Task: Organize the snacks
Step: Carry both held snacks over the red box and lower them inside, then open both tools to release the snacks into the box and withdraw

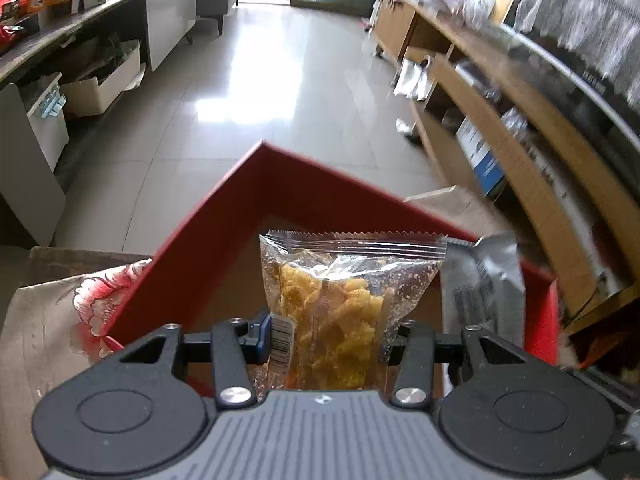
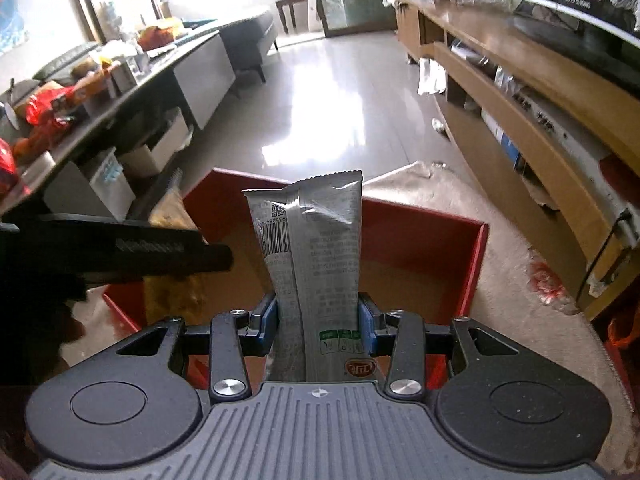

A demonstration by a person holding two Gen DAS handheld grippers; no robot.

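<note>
A clear bag (image 1: 332, 308) of yellow snacks is clamped upright in the left tongs (image 1: 326, 340), above the red box (image 1: 224, 216). A grey pack (image 2: 316, 256) is pinched upright in the right tongs (image 2: 318, 320), over the same box (image 2: 476, 264), which is set on a floral cloth (image 1: 52, 320).

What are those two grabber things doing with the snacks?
Someone is sorting snacks with a grabber in each hand. The left gripper is shut on a clear bag of yellow snacks, and the right gripper is shut on a silver snack packet. Both snacks are held upright over an open red box that sits on a flowered cloth. Neither snack has been let go yet.
</note>
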